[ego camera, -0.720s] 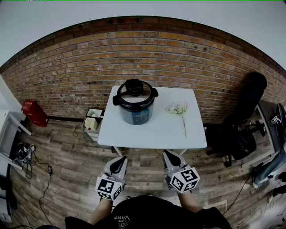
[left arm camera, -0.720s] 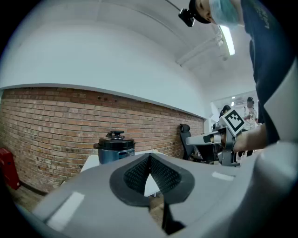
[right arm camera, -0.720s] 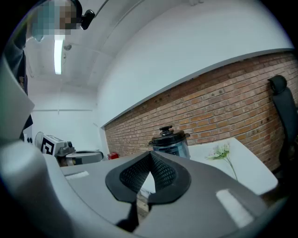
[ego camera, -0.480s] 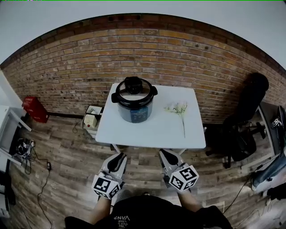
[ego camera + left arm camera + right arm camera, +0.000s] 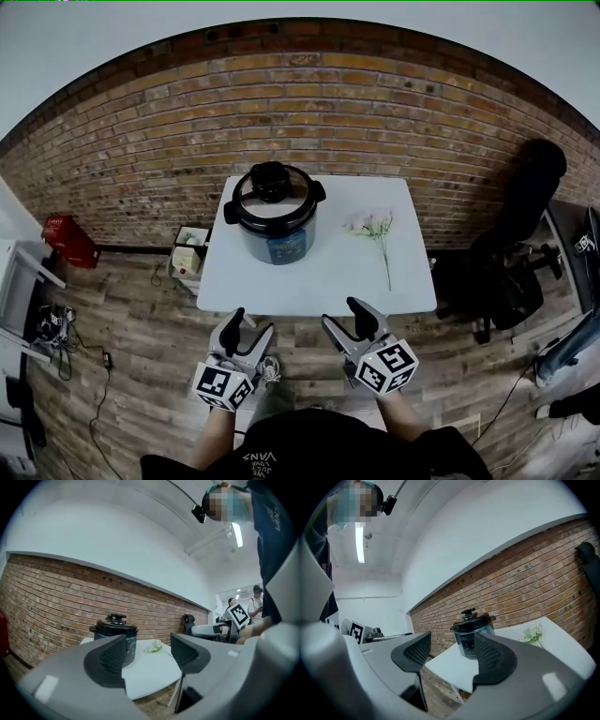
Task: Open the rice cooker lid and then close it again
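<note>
A dark rice cooker [image 5: 274,214] with a black lid and knob stands at the back left of a white table [image 5: 319,272], lid down. It also shows in the left gripper view [image 5: 115,632] and the right gripper view [image 5: 472,632]. My left gripper [image 5: 244,325] and my right gripper [image 5: 346,319] hover side by side in front of the table's near edge, well short of the cooker. Both are open with nothing between their jaws.
A sprig of white flowers [image 5: 377,234] lies on the table's right side. A brick wall [image 5: 300,112] runs behind. A black office chair [image 5: 511,262] stands at the right, a small cart [image 5: 187,258] and a red box [image 5: 66,239] at the left.
Both grippers have lifted and now point level toward the table. The view has shifted slightly closer to the table.
</note>
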`<control>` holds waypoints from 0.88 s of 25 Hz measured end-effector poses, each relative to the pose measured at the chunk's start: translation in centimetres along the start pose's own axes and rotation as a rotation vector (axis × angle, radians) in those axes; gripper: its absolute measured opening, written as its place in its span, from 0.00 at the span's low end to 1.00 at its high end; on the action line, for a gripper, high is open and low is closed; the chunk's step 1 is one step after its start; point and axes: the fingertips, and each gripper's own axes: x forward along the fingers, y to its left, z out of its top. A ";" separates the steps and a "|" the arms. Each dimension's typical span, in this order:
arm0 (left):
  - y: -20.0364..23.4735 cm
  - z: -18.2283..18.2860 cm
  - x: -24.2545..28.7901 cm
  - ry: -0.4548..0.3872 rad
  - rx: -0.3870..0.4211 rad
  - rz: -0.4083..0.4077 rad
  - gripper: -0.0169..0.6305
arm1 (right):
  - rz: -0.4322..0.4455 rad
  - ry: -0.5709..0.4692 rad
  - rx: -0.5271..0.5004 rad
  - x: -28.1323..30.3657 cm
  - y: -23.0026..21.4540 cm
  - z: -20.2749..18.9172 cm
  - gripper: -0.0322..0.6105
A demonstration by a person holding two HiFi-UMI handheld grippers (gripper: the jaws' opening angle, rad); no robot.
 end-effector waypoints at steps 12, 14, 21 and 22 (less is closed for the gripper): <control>9.0 0.9 9.5 0.086 0.037 -0.174 0.46 | -0.147 -0.027 0.055 9.0 -3.1 1.9 0.49; 10.6 1.3 10.9 0.092 0.045 -0.209 0.46 | -0.177 -0.035 0.062 10.6 -3.5 2.1 0.49; 14.4 2.5 14.7 0.101 0.067 -0.339 0.46 | -0.276 -0.077 0.089 15.0 -4.4 2.8 0.49; 14.8 2.8 15.1 0.103 0.060 -0.361 0.46 | -0.291 -0.082 0.092 15.3 -4.5 2.8 0.49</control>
